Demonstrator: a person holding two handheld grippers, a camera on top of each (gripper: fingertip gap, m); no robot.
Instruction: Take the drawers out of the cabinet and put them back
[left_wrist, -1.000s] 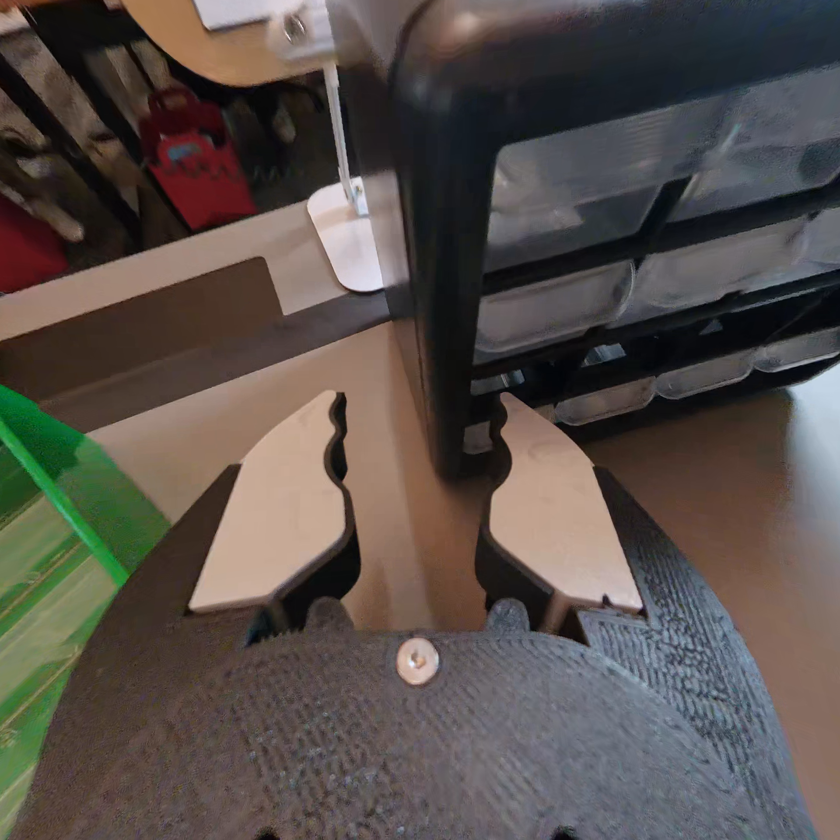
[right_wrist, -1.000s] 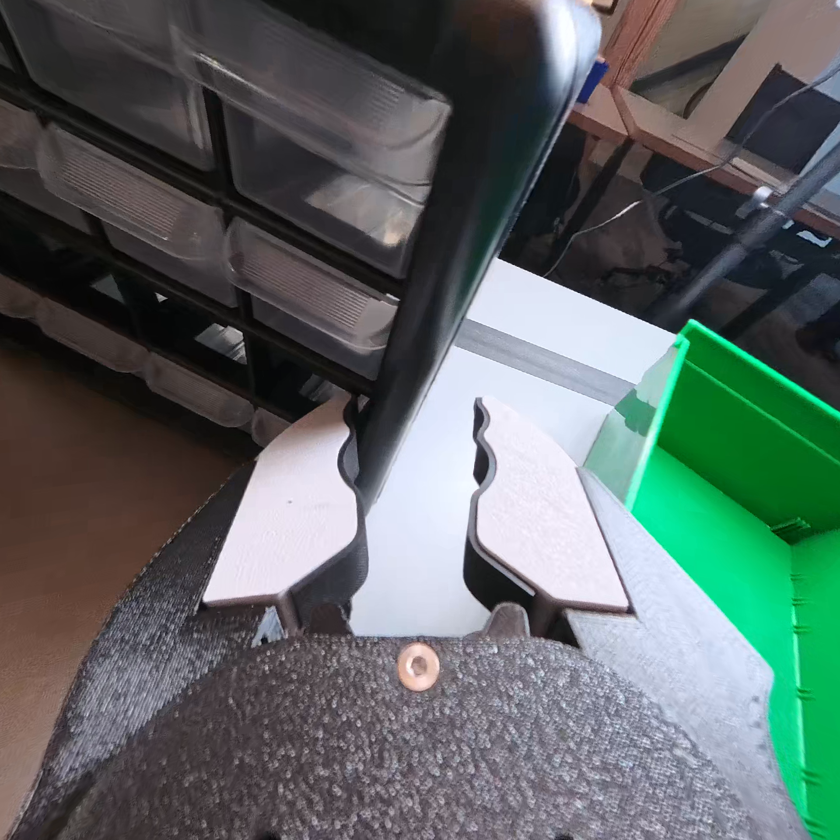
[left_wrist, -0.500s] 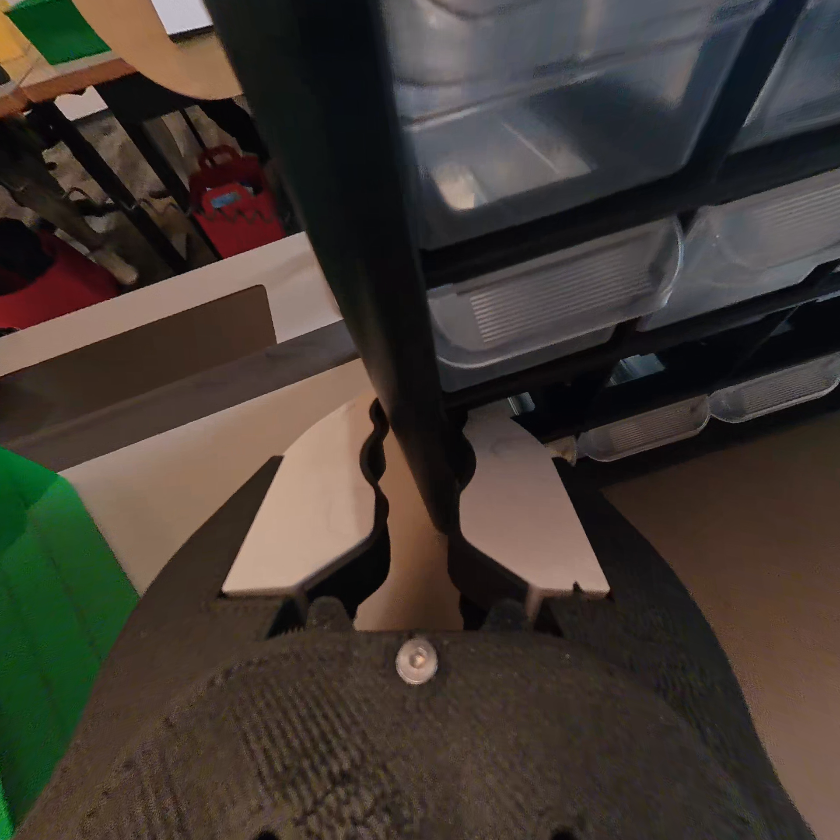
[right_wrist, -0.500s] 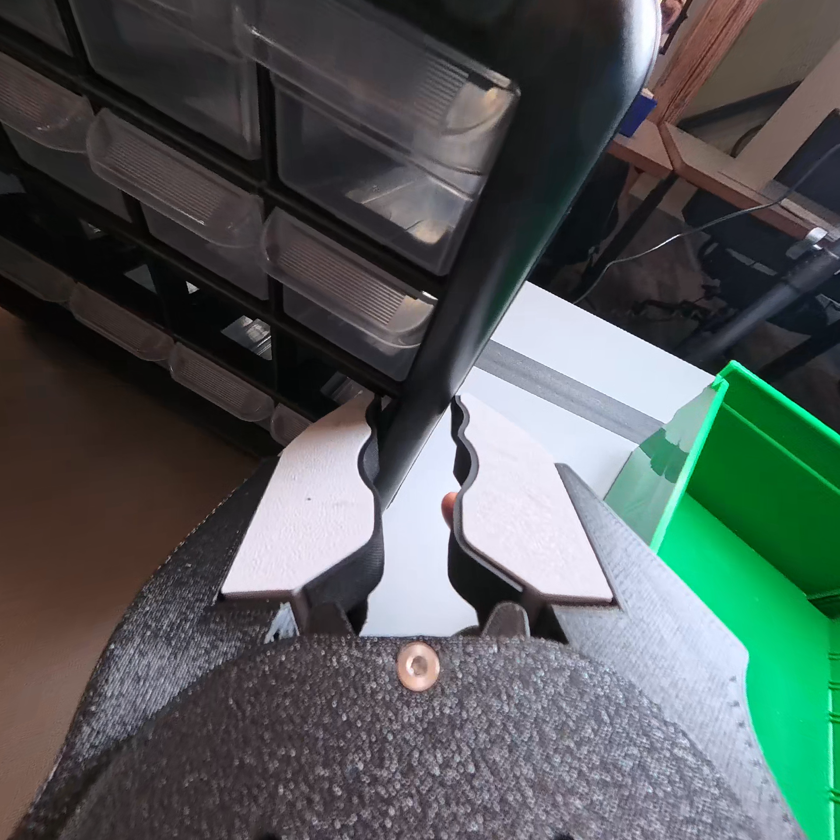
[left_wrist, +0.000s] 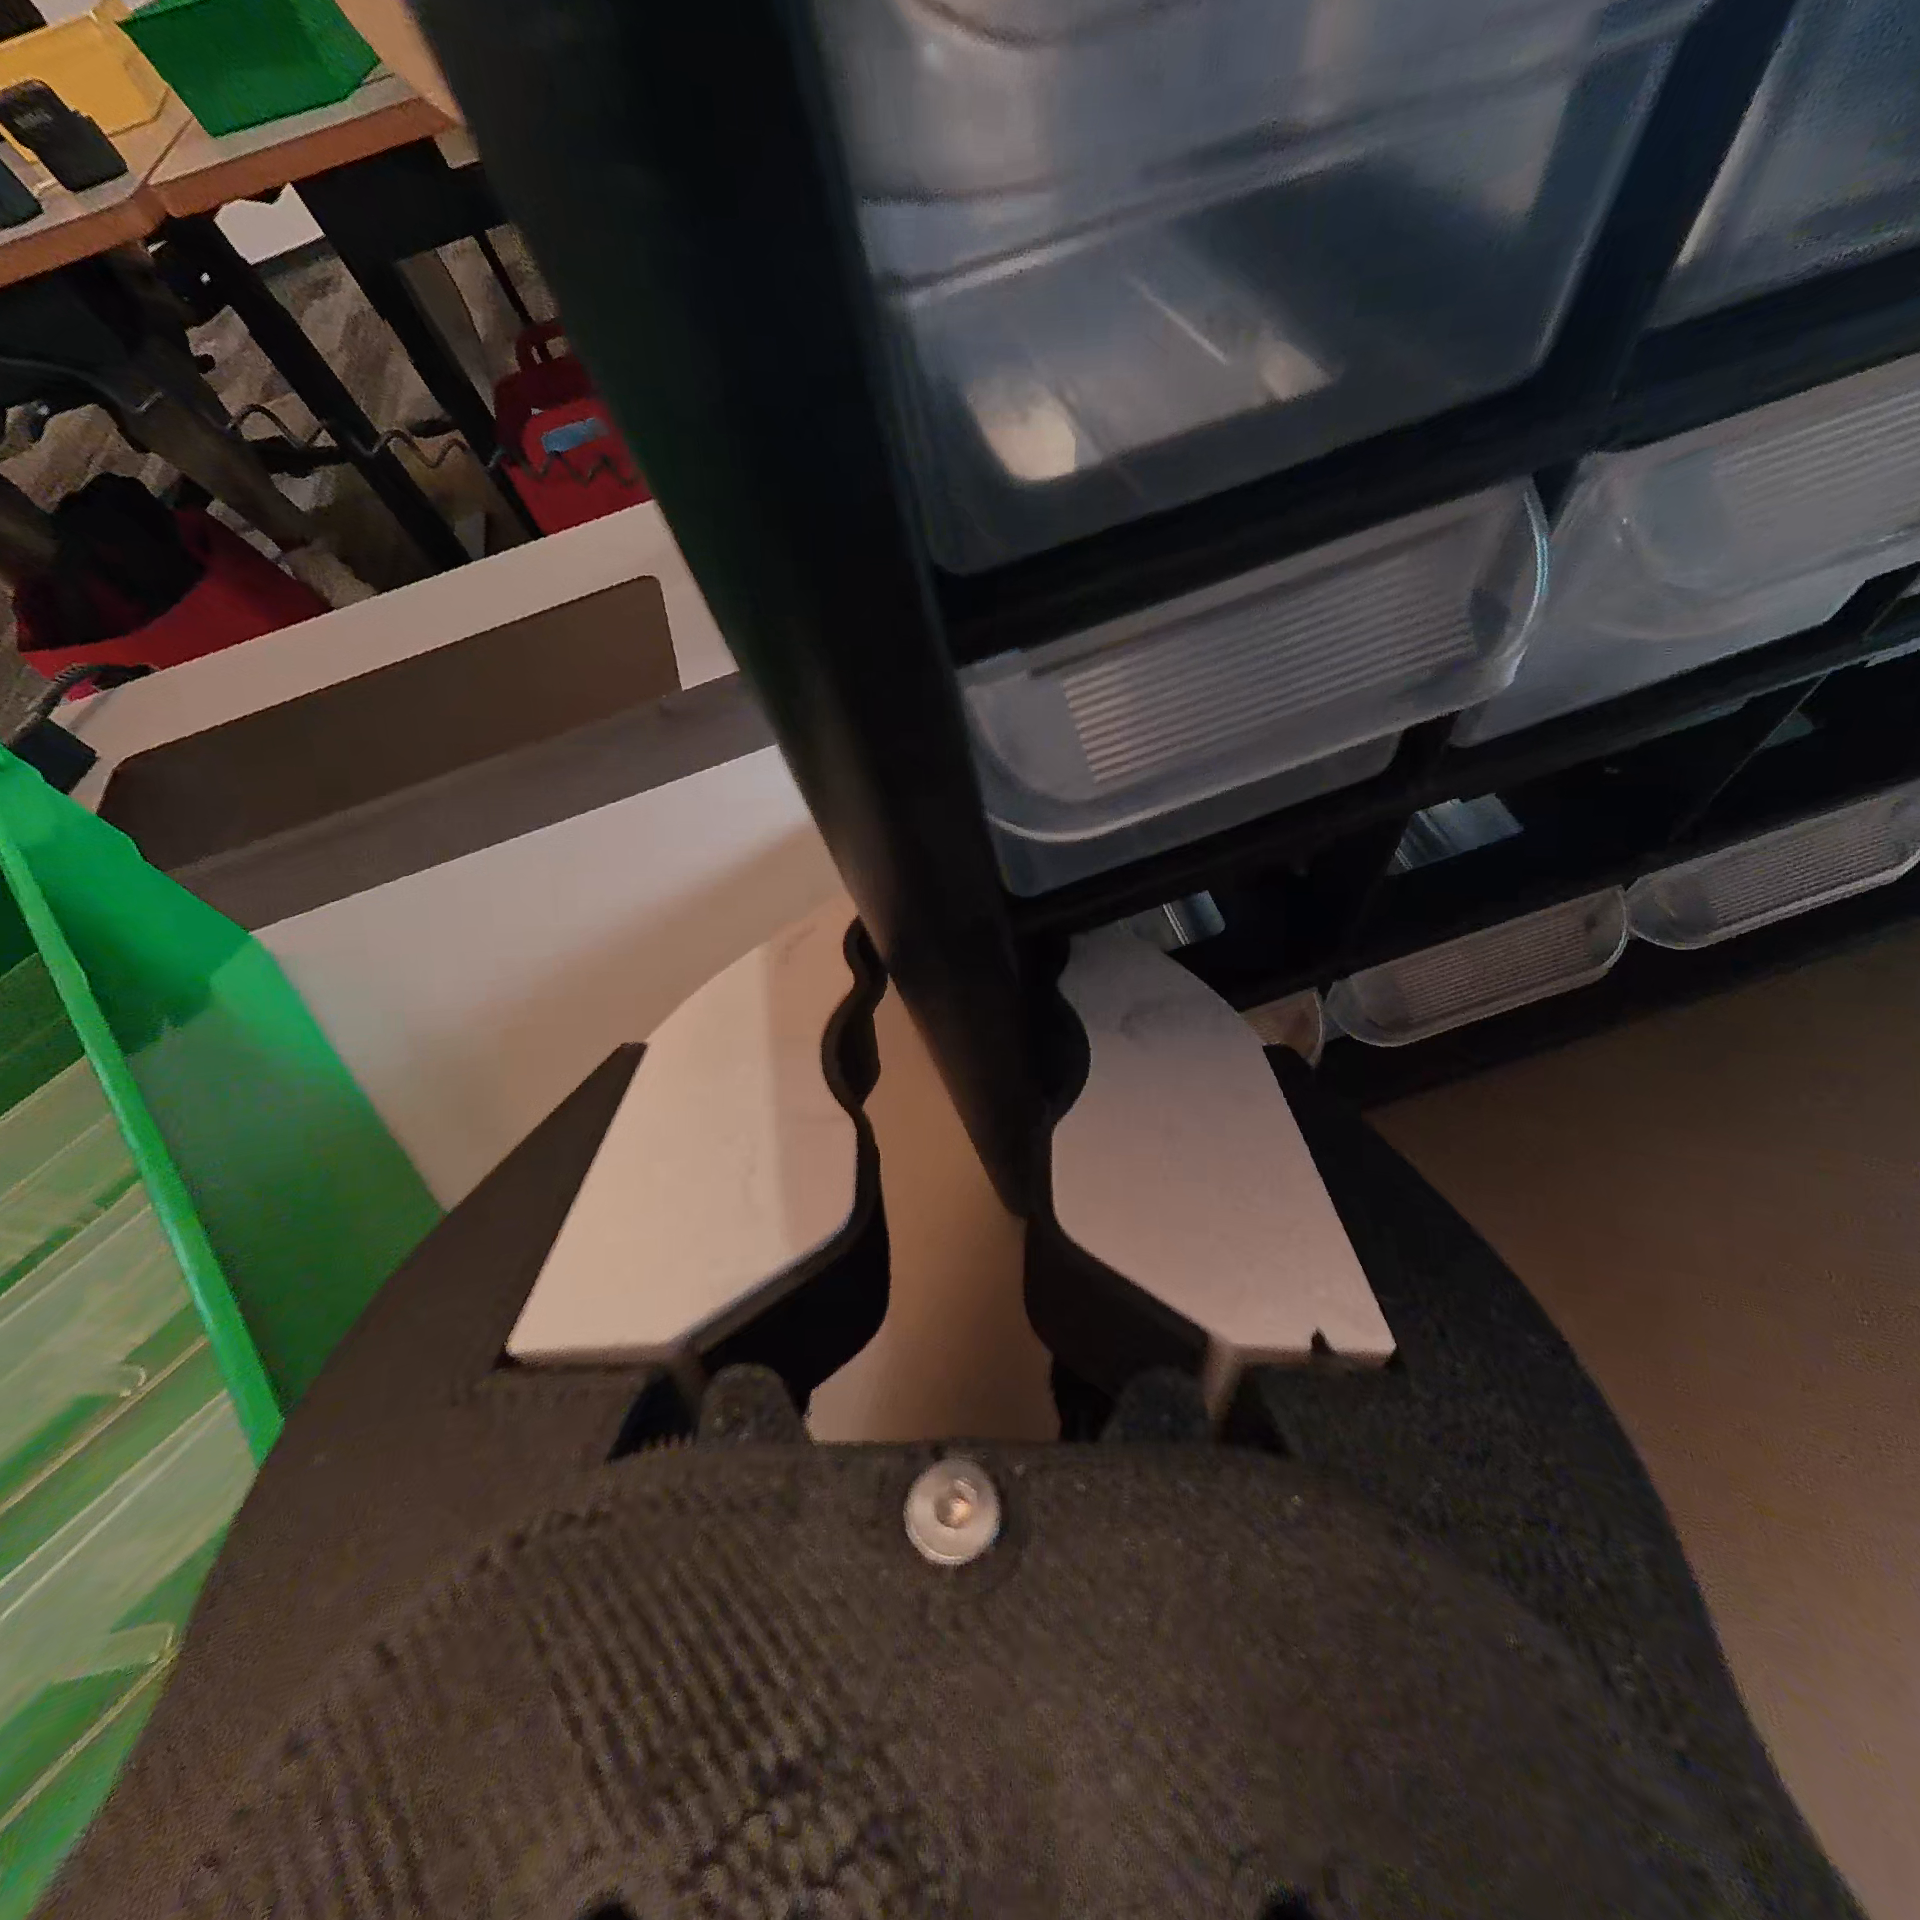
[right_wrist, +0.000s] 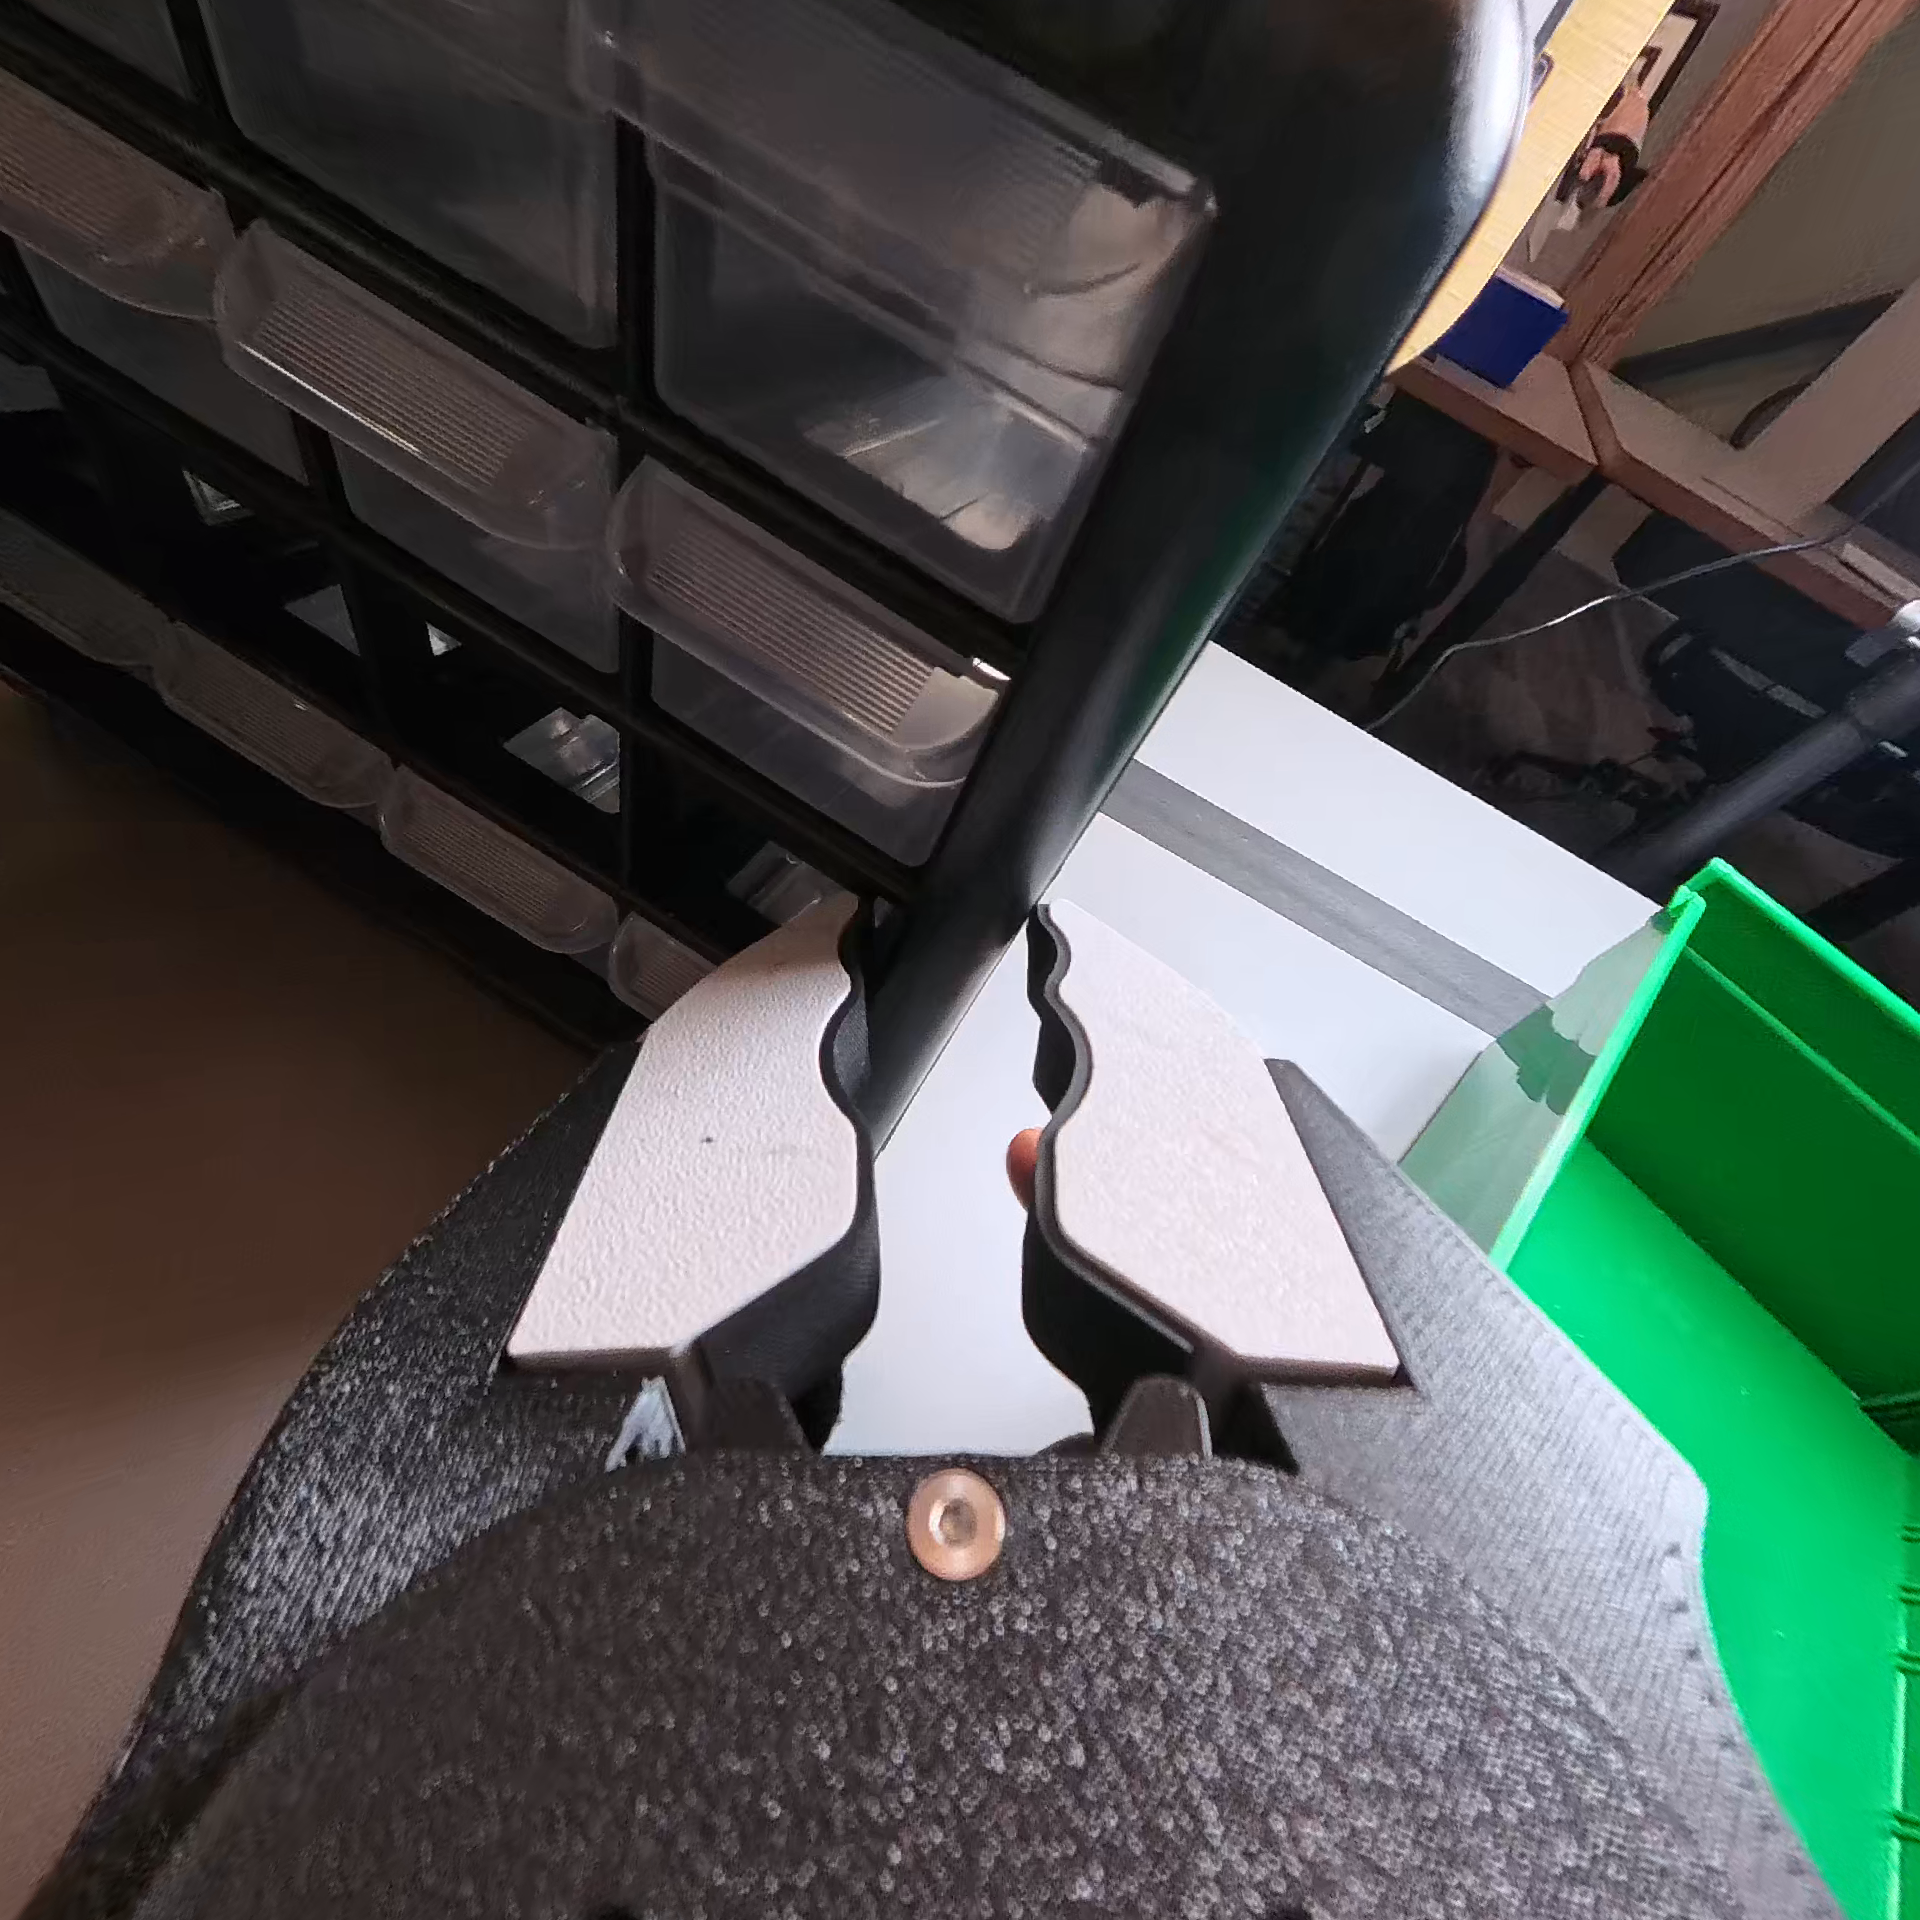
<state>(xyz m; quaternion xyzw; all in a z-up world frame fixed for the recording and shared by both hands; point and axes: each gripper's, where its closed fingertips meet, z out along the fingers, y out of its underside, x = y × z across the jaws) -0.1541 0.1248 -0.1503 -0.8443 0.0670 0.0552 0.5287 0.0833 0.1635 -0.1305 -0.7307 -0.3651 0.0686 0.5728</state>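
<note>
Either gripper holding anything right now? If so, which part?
Both straddle the black cabinet: the left gripper at its left front edge, the right gripper at its right front edge. Each shows a gap on one side, so firm clamping can't be confirmed.

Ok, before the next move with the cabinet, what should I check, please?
1. Left gripper astride the cabinet's left edge: ok.
2. Left gripper clamped: not ok, gap at its outer finger.
3. Right gripper astride the right edge: ok.
4. Right gripper clamped: not ok, gap at its outer finger.
5. Every drawer seated: cannot tell; lower slots look dark.
6. Green bin clear of cabinet: ok.
</note>
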